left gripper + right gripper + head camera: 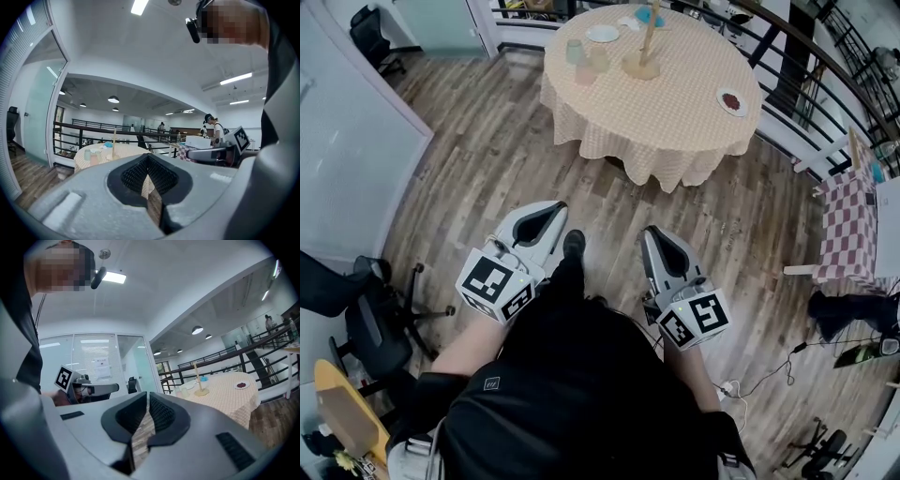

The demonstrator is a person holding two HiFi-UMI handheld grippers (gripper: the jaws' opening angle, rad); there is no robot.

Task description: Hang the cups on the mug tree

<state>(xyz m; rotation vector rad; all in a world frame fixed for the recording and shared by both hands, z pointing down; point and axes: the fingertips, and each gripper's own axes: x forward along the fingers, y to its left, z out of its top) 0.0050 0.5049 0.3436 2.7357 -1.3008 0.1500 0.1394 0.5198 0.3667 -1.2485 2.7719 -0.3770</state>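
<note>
A wooden mug tree (pixel 643 47) stands on a round table with a yellow checked cloth (pixel 675 122), far ahead of me. Three pale cups (pixel 586 64) sit together to the tree's left, and a blue cup (pixel 649 16) lies behind it. My left gripper (pixel 553 210) and right gripper (pixel 652 232) are held low over the wooden floor, well short of the table. Both are shut and hold nothing. The left gripper view shows the tree (pixel 114 140) small and distant beyond the closed jaws (pixel 148 161). In the right gripper view the tree (pixel 198 378) is just as far beyond the shut gripper (pixel 148 404).
A white plate (pixel 602 34) and a small dish with red bits (pixel 732 100) are on the table. A black railing (pixel 806 66) runs behind it. An office chair (pixel 375 323) stands left, a checked side table (pixel 848 225) right, cables (pixel 769 375) on the floor.
</note>
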